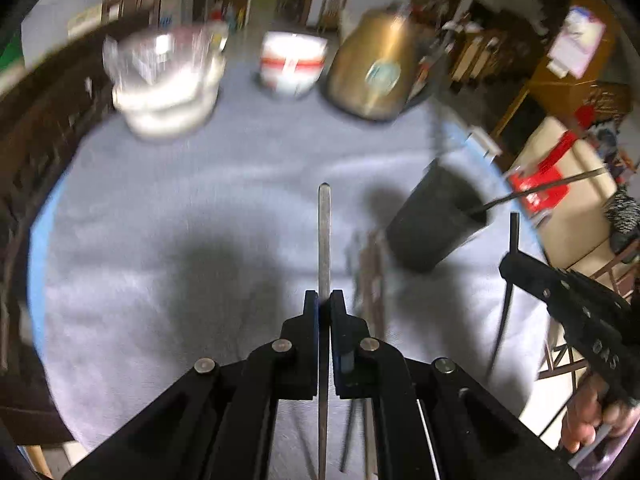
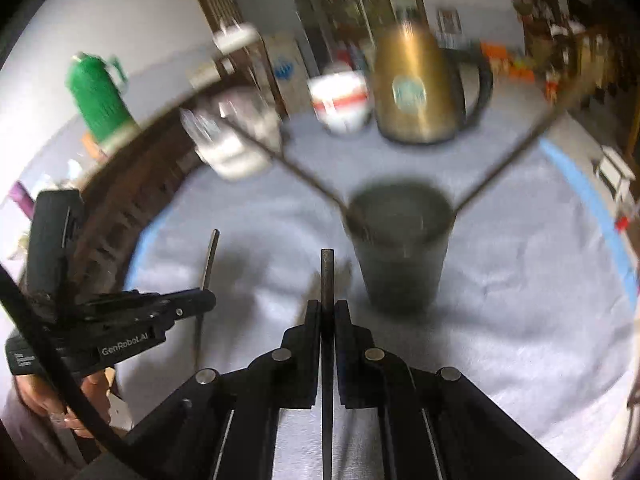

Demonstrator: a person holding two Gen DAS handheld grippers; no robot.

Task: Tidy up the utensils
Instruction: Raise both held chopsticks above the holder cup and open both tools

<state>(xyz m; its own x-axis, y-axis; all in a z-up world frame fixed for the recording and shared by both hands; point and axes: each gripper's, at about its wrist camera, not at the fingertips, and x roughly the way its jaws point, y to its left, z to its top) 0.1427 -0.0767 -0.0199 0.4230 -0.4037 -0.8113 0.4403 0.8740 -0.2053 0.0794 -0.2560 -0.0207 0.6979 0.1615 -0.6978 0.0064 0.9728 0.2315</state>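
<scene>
gripping a thin dark metal utensil along its pointing line, the right gripper sits nearer the dark cylindrical holder cup just ahead-right, while the left gripper clamps a flat silvery utensil handle further off.

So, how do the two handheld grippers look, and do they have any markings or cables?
Both grippers are matte black. The left gripper and right gripper each have two flat parallel fingers on angled linkage arms with round silver pins. Seen from the right wrist camera, the left one's side reads "GenRobot.AI" in white, and a thick black cable runs past it. No sleeves are visible.
</scene>
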